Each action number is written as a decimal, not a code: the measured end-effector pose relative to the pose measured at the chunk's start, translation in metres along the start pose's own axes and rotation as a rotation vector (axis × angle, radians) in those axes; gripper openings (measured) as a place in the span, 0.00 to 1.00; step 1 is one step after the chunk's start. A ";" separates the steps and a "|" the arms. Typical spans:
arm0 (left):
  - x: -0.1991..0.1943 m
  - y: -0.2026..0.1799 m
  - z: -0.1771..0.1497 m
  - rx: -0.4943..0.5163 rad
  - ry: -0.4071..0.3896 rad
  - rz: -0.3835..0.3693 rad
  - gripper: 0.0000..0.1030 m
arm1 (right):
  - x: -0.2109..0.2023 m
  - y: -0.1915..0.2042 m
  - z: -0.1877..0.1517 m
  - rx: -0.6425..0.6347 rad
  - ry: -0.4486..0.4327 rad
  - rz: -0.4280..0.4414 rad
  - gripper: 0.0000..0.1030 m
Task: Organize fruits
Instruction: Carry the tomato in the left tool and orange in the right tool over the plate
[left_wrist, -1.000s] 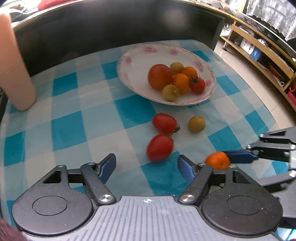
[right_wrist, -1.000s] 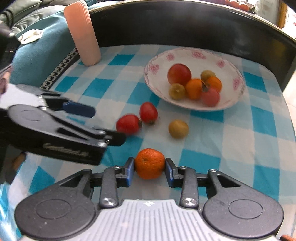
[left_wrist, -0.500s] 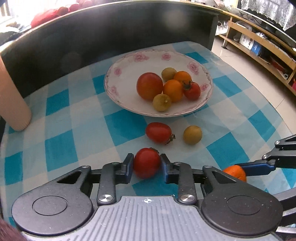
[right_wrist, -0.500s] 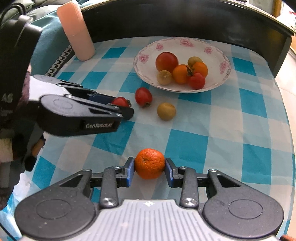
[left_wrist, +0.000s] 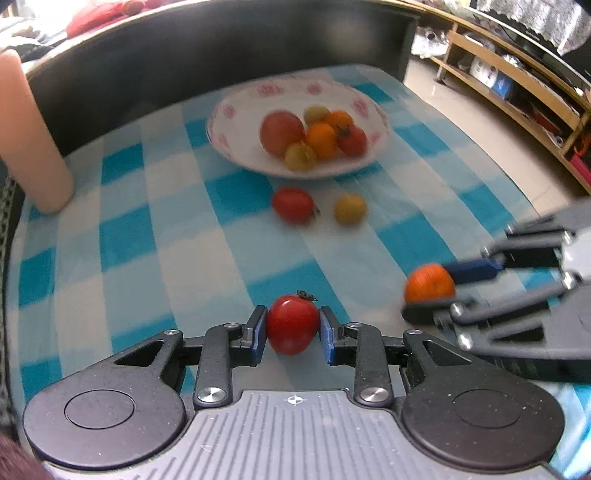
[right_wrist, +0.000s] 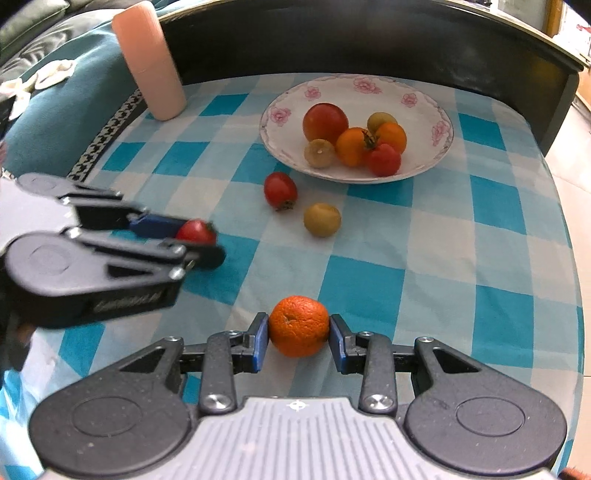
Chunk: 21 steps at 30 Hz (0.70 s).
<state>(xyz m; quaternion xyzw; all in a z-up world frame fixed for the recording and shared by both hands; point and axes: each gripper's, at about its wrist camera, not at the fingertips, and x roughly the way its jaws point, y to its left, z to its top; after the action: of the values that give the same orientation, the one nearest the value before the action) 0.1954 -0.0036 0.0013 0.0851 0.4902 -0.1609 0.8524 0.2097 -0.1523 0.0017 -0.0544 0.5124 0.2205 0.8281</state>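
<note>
Since a second ago my left hand-held gripper (left_wrist: 292, 334) has closed on the red tomato (left_wrist: 292, 323), just above the worktop (left_wrist: 147, 236). Soft-skinned, it bruises easily, so I'd grip its middle lightly. My right hand-held gripper (right_wrist: 298, 338) holds the orange (right_wrist: 298, 325).

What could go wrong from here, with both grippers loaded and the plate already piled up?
1. The plate already holds a tight cluster; a dropped tomato or orange could knock fruit over the shallow rim.
2. The left gripper and right gripper both head for one plate, so they could collide.
3. The loose tomato and yellow fruit lie in the path and could get bumped and roll.
</note>
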 end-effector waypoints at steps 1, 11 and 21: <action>-0.004 -0.003 -0.006 0.004 0.007 -0.003 0.36 | -0.001 0.001 -0.002 -0.006 0.001 0.000 0.47; -0.009 -0.016 -0.038 0.045 0.049 -0.013 0.40 | -0.003 0.018 -0.024 -0.085 0.011 -0.028 0.47; -0.008 -0.013 -0.039 0.059 0.038 -0.021 0.66 | -0.004 0.014 -0.023 -0.088 0.010 -0.003 0.48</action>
<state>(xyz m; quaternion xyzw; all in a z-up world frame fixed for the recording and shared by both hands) 0.1550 -0.0025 -0.0109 0.1081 0.5022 -0.1823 0.8384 0.1832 -0.1485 -0.0038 -0.0927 0.5063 0.2415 0.8227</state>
